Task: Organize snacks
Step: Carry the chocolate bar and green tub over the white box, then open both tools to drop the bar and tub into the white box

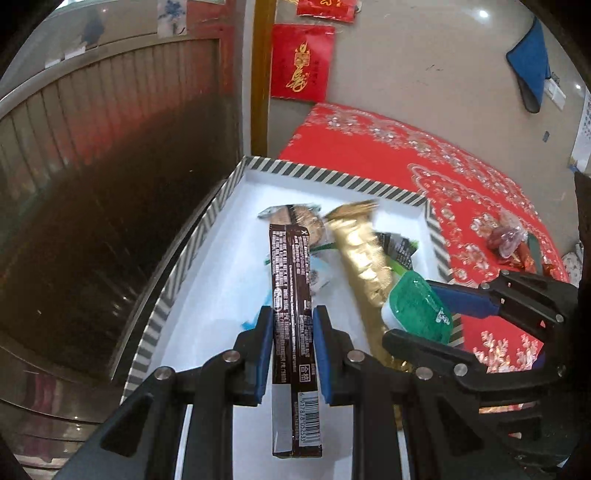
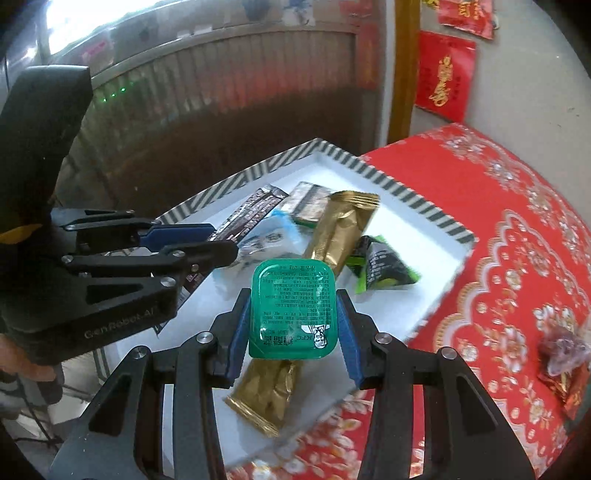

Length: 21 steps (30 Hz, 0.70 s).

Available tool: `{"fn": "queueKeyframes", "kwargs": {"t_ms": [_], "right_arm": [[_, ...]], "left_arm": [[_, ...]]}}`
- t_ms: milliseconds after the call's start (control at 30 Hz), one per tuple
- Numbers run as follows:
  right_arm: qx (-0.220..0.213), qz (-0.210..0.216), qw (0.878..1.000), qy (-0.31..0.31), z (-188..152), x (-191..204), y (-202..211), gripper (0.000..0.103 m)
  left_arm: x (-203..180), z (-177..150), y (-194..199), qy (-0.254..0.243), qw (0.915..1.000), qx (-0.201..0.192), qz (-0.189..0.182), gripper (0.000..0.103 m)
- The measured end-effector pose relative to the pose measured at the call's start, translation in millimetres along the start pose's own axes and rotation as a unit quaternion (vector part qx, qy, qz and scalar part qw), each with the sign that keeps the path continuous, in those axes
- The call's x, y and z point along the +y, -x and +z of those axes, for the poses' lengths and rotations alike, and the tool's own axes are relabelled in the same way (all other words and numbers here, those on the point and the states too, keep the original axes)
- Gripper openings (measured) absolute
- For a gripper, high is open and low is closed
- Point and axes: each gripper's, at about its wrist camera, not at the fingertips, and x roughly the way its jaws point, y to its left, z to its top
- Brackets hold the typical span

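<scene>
A red embroidered cloth (image 2: 517,229) fills the right of the frame, bearing a striped-rim white box (image 1: 332,175) at centre. Above the box, the left gripper (image 1: 292,354) clamps a long brown snack bar (image 1: 293,325), lower centre. Beside it, the right gripper (image 2: 291,325) pinches a green sauce tub (image 2: 293,308) over a gold packet (image 2: 340,229).

2 close wrist views (shared box (image 1: 334,175))

Daylight glares from a window (image 2: 70,22) at upper left of the right wrist view; the gold wrapper (image 1: 364,254) glints; fisheye bends edges into black corners; box rim (image 2: 436,306) smears with motion blur.
</scene>
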Motion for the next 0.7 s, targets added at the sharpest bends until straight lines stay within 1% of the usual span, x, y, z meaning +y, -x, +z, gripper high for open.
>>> {"fn": "queueKeyframes", "kwargs": {"t_ms": [133, 200, 267, 500, 600, 633, 667, 700], "right_arm": [[0.012, 0.011, 1.0, 0.008, -2.2, 9.7, -12.4, 0.043], [0.018, 0.008, 1.0, 0.011, -4.1, 12.1, -19.1, 0.043], [0.016, 0.011, 1.0, 0.009, -6.2, 11.8, -21.1, 0.043], [0.008, 0.019, 1.0, -0.005, -12.1, 7.4, -20.1, 0.043], [0.003, 0.019, 1.0, -0.01, -13.6, 6.2, -18.1, 0.043], [0.003, 0.02, 1.0, -0.009, -13.7, 6.1, -17.7, 0.043], [0.001, 0.02, 1.0, -0.009, -14.2, 6.5, -16.1, 0.043], [0.0, 0.019, 1.0, -0.009, -14.5, 6.7, -14.3, 0.043]], "left_arm": [[1.8, -6.7, -1.3, -0.004, 0.9999, -0.002, 0.01, 0.024], [1.5, -9.1, -3.5, -0.002, 1.0, 0.001, 0.008, 0.024], [2.7, -11.1, -4.7, 0.002, 1.0, 0.001, 0.007, 0.024], [3.9, -15.7, -5.5, 0.011, 0.9996, -0.007, 0.024, 0.026], [4.8, -15.5, -7.3, 0.016, 0.9995, -0.003, 0.026, 0.026], [5.5, -15.5, -8.0, 0.019, 0.9995, -0.001, 0.026, 0.028], [7.0, -15.6, -8.2, 0.024, 0.9994, -0.001, 0.026, 0.037], [9.0, -15.6, -8.3, 0.031, 0.9991, -0.002, 0.028, 0.052]]}}
